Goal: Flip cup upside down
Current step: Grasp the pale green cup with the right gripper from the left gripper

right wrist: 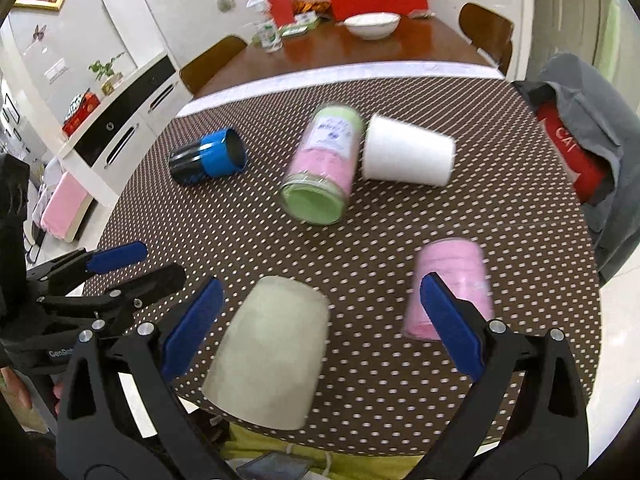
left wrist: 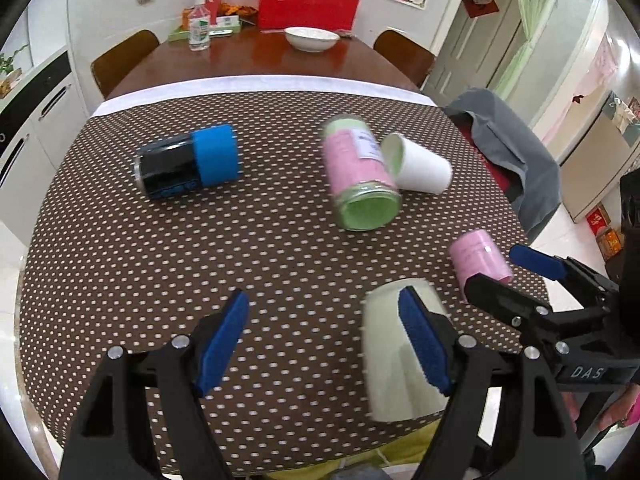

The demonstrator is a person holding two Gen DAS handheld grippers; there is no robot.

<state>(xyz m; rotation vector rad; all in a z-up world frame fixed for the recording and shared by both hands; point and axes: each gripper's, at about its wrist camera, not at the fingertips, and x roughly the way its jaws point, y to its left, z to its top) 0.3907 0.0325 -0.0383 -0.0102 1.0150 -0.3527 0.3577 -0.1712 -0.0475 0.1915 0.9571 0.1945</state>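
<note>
A pale green cup point(left wrist: 400, 352) point(right wrist: 268, 352) stands upside down, base up, near the table's front edge. My left gripper point(left wrist: 324, 344) is open; its right finger overlaps the cup's right side in view, and the cup is not clamped. My right gripper point(right wrist: 320, 332) is open, with the cup between its fingers but apart from both pads. A white paper cup point(left wrist: 420, 168) point(right wrist: 408, 156) lies on its side at mid table. A small pink cup point(left wrist: 480, 260) point(right wrist: 452, 284) is at the right, blurred.
A pink and green jar point(left wrist: 360, 176) point(right wrist: 320, 168) lies on its side beside the white cup. A black and blue can point(left wrist: 188, 162) point(right wrist: 208, 158) lies at the left. The dotted brown cloth point(left wrist: 200, 248) covers the table. A chair with a grey jacket point(left wrist: 516, 152) stands right.
</note>
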